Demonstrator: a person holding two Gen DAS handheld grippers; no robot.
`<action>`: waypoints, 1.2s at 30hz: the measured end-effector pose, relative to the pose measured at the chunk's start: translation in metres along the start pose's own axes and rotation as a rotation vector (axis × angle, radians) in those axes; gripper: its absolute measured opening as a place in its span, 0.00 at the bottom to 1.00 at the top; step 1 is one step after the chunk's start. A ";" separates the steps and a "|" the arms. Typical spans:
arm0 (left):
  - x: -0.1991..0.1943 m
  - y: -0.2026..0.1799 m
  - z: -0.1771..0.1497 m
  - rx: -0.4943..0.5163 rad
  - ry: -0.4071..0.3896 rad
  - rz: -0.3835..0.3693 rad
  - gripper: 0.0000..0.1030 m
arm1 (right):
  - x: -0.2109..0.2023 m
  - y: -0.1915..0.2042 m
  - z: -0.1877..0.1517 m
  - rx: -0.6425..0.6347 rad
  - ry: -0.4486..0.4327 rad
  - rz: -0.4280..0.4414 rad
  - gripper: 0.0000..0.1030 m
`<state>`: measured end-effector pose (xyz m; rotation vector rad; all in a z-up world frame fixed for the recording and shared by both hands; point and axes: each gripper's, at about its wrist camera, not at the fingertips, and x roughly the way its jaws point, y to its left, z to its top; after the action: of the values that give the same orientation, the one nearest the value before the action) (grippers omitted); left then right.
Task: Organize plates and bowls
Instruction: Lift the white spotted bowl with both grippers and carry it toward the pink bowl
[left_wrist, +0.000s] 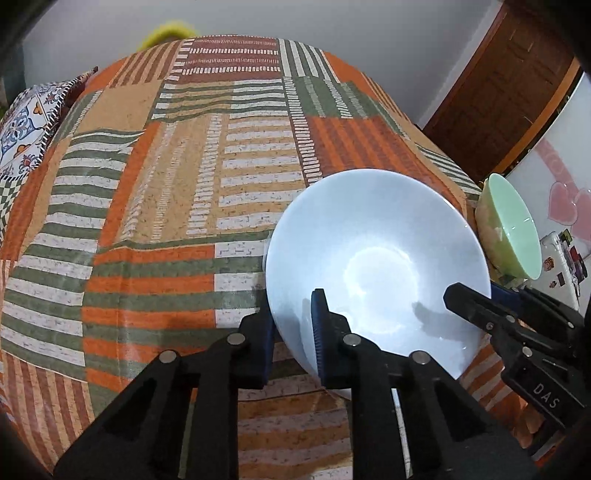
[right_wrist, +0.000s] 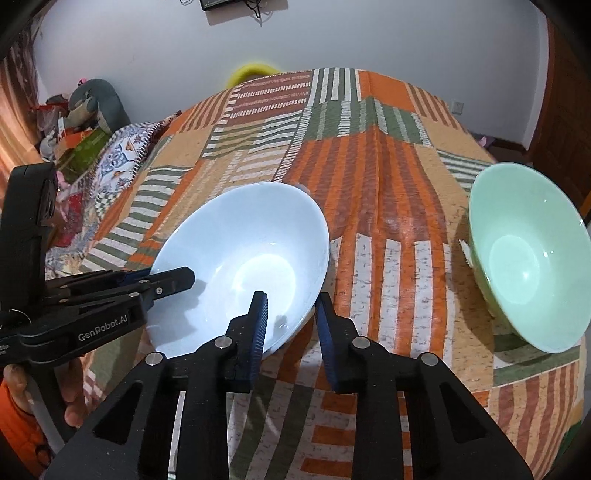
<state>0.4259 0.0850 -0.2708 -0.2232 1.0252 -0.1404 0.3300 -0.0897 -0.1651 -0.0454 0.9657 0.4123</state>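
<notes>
Bowl (left_wrist: 376, 258) rim hidden between tool (left_wrist: 295, 332) pads

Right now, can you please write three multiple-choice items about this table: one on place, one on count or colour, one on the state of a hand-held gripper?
1. Where does the green bowl stand relative to the white bowl, seen from the right wrist view?
A. To its right, apart from it
B. Stacked inside it
C. To its left, touching it

2. How many bowls are on the striped tablecloth?
A. One
B. Two
C. Four

3. What is the left hand-held gripper doing?
A. Hanging open above the green bowl
B. Closed on the rim of the white bowl
C. Holding a spoon

Answers:
1. A, bare cloth shows between the two bowls.
2. B, only one white and one green bowl are visible.
3. B, its fingers sit on either side of the white rim, one inside and one outside.
</notes>
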 end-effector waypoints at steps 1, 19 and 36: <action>-0.001 0.000 -0.001 0.002 0.000 0.000 0.16 | 0.000 0.001 0.000 -0.004 -0.001 -0.005 0.24; -0.061 -0.018 -0.016 0.037 -0.050 0.038 0.16 | -0.026 0.012 -0.005 0.058 0.035 0.011 0.23; -0.173 -0.019 -0.058 0.007 -0.149 0.069 0.16 | -0.093 0.056 -0.015 0.025 -0.036 0.100 0.23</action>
<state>0.2872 0.0980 -0.1517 -0.1892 0.8827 -0.0638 0.2513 -0.0708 -0.0912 0.0332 0.9396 0.4912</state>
